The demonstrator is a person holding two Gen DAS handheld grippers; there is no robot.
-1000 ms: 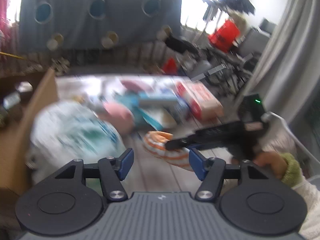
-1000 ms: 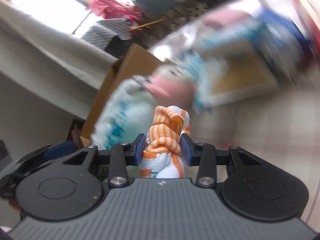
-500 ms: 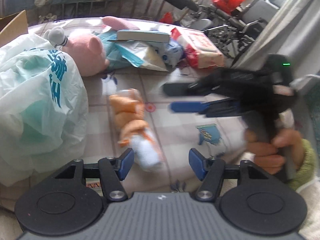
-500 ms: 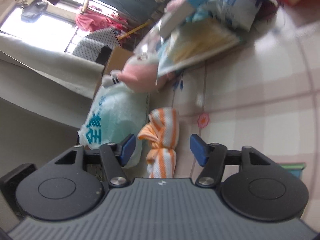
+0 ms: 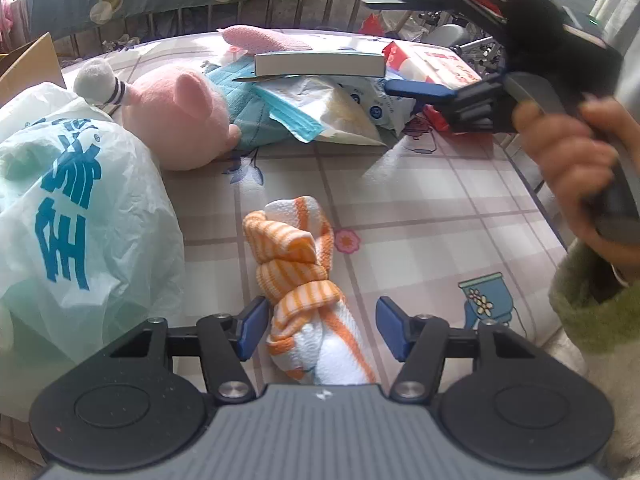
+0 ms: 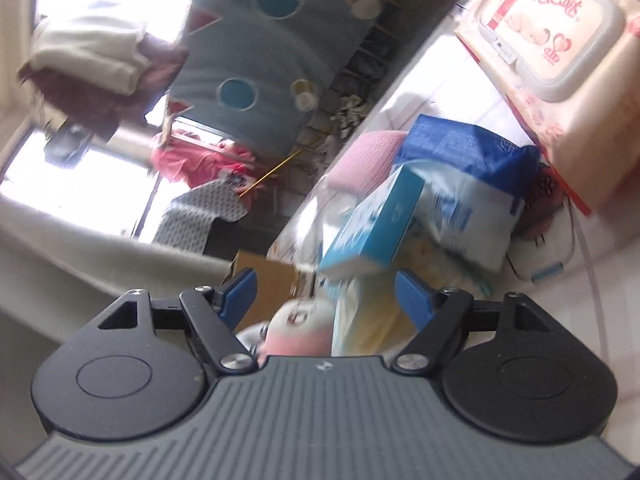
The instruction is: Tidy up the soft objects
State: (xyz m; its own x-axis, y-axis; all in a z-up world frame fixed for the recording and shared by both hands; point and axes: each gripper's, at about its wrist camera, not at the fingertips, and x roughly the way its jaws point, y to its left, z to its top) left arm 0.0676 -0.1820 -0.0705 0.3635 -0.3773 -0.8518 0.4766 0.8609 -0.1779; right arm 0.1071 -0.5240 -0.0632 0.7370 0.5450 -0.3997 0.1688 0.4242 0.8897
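Orange-and-white striped cloth (image 5: 304,280), knotted into a loose twist, lies on the checked bed sheet (image 5: 432,208) near the bed's near edge, its lower end between the wide-apart jaws of the left gripper (image 5: 320,328); neither blue pad seems to press it. It looks light, soft and limp, so it should sag at both ends if lifted; I would take hold at the thick knot in the middle, where the folds give the pads something to bite. The right gripper (image 5: 404,44), held in a hand (image 5: 576,168), hangs above the far right of the bed with its jaws spread wide and nothing between them.

I count one striped cloth, one pink plush pig (image 5: 180,120) toward the far left, one pale green plastic bag (image 5: 68,208) along the left edge, one book (image 5: 320,63) atop the far clutter, and one pack of wipes (image 6: 560,44) at the far right corner.
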